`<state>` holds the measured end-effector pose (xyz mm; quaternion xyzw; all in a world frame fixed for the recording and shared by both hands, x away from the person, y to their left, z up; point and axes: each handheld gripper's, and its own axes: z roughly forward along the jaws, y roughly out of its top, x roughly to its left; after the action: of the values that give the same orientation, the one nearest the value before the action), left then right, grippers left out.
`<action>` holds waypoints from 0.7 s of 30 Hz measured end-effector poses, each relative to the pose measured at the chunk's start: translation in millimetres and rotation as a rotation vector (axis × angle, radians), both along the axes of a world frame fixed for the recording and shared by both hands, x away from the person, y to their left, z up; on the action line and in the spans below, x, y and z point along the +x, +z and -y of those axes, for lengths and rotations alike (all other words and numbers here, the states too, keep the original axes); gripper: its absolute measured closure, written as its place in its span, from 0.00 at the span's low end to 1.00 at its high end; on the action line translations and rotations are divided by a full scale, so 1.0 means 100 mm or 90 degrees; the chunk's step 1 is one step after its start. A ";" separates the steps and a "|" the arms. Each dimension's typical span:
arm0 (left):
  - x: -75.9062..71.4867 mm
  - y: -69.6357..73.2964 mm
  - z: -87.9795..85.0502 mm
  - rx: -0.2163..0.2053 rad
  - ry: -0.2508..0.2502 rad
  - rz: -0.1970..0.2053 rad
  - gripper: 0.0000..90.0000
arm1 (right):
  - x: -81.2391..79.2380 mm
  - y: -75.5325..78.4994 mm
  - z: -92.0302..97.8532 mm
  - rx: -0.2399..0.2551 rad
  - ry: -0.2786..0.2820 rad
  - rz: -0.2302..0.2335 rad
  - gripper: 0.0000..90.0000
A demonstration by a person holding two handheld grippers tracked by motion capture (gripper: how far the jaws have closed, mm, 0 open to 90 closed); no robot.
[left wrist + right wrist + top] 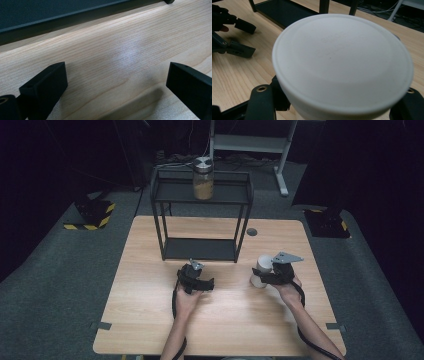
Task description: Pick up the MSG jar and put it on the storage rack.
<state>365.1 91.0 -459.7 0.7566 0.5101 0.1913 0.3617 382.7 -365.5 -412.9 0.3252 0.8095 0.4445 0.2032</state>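
Right gripper (264, 277) clamps a white lidded container (260, 270) near the wooden table's (150, 320) right edge. Left gripper (200, 282), jaws wide and empty, hovers before a black two-tier rack (202, 250) whose top shelf carries a jar (203, 178). Grey carpet (60, 270) surrounds the table.

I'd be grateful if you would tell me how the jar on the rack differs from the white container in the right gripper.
The jar is clear glass with tan contents and a metal lid; the white container is opaque with a white lid. The jar stands free on the top shelf of the rack; the container is at table level, between the jaws of the right gripper. Both stand upright and are lidded.
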 end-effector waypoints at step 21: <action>0.00 0.00 -0.01 -0.003 0.000 -0.001 0.04 | -0.03 0.28 -0.02 -0.003 0.036 0.026 0.39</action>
<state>365.3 91.9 -459.7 0.7561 0.5105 0.1896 0.3630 379.2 -363.3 -385.2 0.2928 0.8151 0.4548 0.2077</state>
